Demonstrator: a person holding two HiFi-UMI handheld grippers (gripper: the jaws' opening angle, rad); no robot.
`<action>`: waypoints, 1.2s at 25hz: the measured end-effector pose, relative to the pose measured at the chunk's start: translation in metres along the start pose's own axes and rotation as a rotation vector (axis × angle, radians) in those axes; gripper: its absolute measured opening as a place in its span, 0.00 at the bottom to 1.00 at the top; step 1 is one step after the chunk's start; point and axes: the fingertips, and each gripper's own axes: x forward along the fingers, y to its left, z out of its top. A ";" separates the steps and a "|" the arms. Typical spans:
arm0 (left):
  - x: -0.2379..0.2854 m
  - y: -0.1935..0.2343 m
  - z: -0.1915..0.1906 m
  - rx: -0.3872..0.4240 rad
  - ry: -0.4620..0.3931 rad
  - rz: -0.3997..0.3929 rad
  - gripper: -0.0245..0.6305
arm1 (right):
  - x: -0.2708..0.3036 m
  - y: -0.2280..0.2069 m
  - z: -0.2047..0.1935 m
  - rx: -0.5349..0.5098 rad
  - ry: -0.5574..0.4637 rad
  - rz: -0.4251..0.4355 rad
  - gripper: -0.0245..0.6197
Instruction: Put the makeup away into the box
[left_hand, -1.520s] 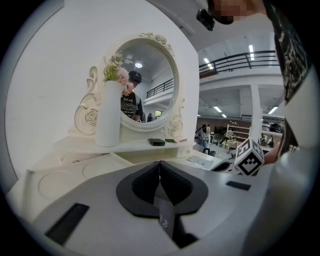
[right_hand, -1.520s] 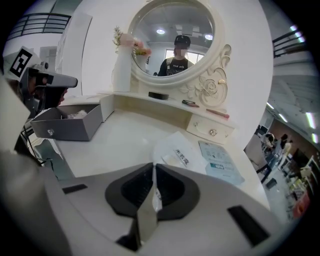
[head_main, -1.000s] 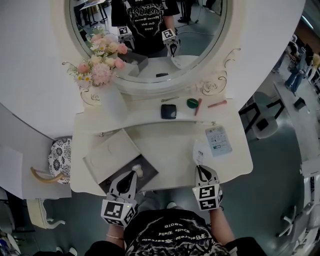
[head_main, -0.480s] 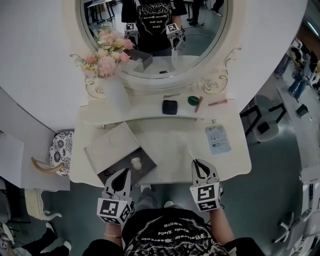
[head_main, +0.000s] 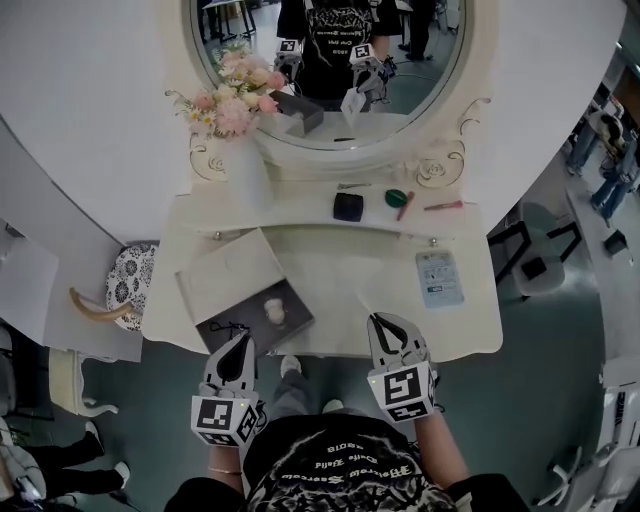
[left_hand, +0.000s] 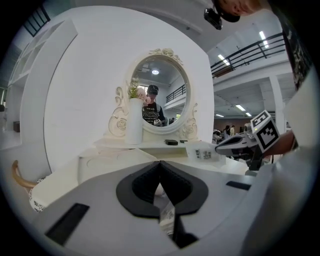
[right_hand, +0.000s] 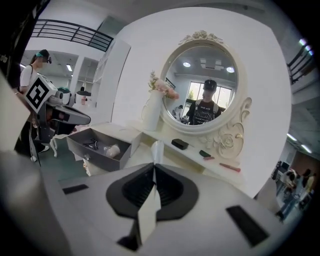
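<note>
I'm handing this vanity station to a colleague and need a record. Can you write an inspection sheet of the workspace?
Surface: white vanity table, mostly bare.
Job's things: open box at front left holding a pale round item; black compact, green item, red stick and pink stick on the shelf.
Clutter: printed card, vase of flowers.
Grippers: right gripper shut on a white packet; left gripper, jaws together.
Cables: nothing seen.
Surroundings: round mirror; bystanders at right.

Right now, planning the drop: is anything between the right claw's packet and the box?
Nothing visible: bare tabletop lies between the white packet and the open box; left claw hangs at its near edge.
</note>
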 end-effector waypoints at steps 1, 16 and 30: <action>-0.003 0.000 -0.001 -0.001 -0.003 0.012 0.06 | 0.000 0.004 0.003 -0.008 -0.013 0.015 0.06; -0.054 -0.001 -0.011 -0.036 -0.014 0.150 0.06 | -0.007 0.053 0.032 -0.121 -0.099 0.179 0.06; -0.100 0.033 -0.022 -0.073 -0.012 0.254 0.06 | 0.009 0.112 0.058 -0.197 -0.112 0.286 0.06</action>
